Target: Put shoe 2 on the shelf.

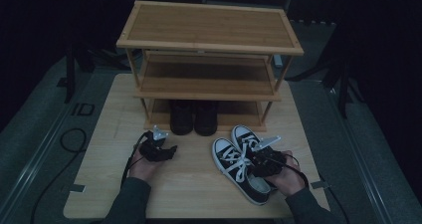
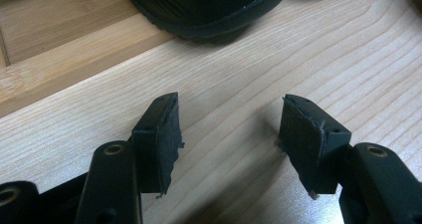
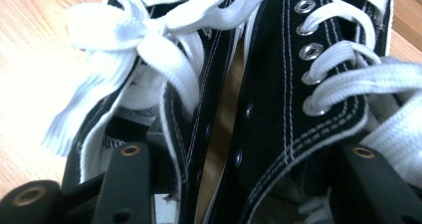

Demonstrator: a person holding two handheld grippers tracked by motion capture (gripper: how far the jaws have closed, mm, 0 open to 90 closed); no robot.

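- On the table's (image 1: 99, 184) right, my right gripper (image 1: 262, 160) reaches down, one jaw inside each sneaker (image 3: 278, 84), straddling their touching inner walls.
- My left gripper (image 2: 229, 134) hovers low, released, near the shelf (image 1: 209, 35).

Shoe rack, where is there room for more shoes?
Top shelf and middle shelf are bare. The bottom shelf has room either side of the black boots. The table is free at the front middle; the sneakers crowd its right front.
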